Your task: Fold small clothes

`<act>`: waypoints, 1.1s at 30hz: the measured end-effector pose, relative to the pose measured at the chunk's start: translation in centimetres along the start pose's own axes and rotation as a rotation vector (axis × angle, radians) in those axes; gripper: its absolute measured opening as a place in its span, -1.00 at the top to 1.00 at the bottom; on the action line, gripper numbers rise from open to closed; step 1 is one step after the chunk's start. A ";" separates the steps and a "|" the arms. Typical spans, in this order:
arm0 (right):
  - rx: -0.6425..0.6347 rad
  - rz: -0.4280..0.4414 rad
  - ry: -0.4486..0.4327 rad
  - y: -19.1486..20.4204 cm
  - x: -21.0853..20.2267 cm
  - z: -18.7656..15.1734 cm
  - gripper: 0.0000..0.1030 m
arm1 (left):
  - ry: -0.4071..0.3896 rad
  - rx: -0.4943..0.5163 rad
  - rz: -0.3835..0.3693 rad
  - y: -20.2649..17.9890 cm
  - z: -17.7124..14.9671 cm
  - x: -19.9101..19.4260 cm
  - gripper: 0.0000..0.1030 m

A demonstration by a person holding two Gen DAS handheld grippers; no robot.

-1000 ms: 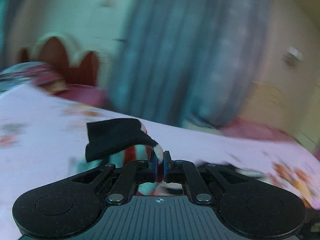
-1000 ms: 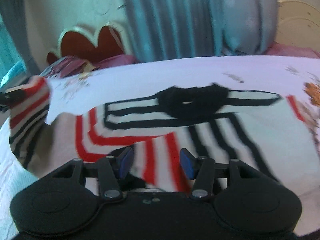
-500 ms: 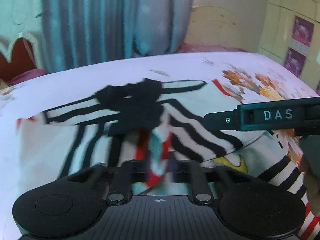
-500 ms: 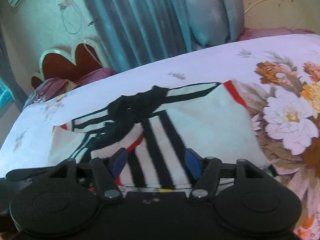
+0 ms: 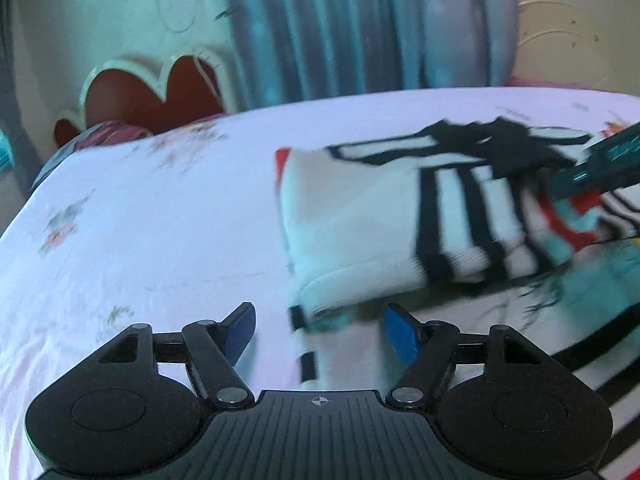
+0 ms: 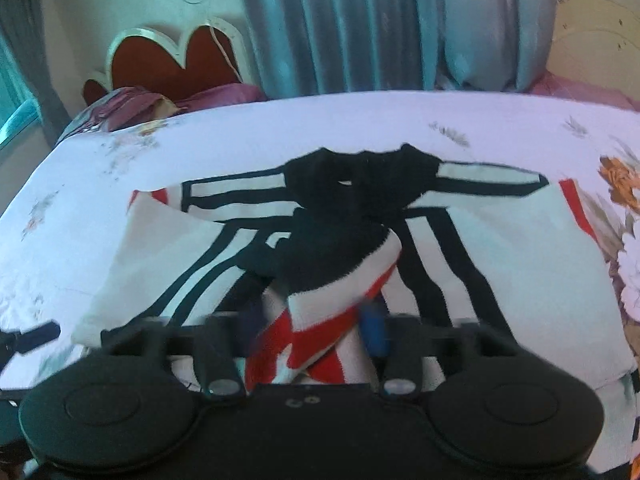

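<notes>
A small white shirt (image 6: 500, 248) with black and red stripes and a black collar (image 6: 360, 176) lies on the bed; both sides are folded in. My left gripper (image 5: 318, 330) is open and empty, low over the shirt's left folded edge (image 5: 352, 216). My right gripper (image 6: 312, 328) has its jaws around a bunched red, white and black sleeve (image 6: 328, 300) at the shirt's middle; the fingers are blurred and I cannot tell whether they pinch it. The right gripper's body (image 5: 604, 164) shows at the right edge of the left wrist view.
The bed sheet (image 5: 140, 220) is white with flower prints (image 6: 624, 184). A red headboard (image 6: 172, 60), a purple pillow (image 6: 132, 104) and blue-grey curtains (image 6: 380, 20) stand behind the bed.
My left gripper has let go of the sleeve, opened and moved left off the shirt's middle. The sleeve now lies folded across the shirt, and my right gripper has closed in around it.
</notes>
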State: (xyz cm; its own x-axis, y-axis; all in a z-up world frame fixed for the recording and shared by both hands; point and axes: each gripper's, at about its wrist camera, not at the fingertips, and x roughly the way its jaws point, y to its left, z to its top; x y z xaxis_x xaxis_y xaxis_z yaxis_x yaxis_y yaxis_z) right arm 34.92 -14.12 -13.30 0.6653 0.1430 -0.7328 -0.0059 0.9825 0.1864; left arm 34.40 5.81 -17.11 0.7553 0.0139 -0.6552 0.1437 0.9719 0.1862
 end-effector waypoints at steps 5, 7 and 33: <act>0.126 0.006 -0.095 -2.6 -2.1 0.6 0.86 | -0.023 -0.094 -0.015 0.9 0.0 1.7 0.53; 0.209 -0.005 -0.135 -4.7 -3.1 0.5 0.89 | -0.027 -0.102 -0.020 0.9 -0.4 2.0 0.55; 0.245 -0.048 0.009 -11.7 -2.1 -2.8 0.64 | 0.010 -0.098 -0.074 1.3 0.0 1.5 0.55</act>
State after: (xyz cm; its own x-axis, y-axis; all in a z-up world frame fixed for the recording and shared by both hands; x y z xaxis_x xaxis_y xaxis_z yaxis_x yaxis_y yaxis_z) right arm 31.51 -25.58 -15.80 0.6541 0.0989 -0.7500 0.2076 0.9299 0.3036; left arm 35.75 7.06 -17.82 0.7384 -0.0564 -0.6720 0.1348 0.9887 0.0652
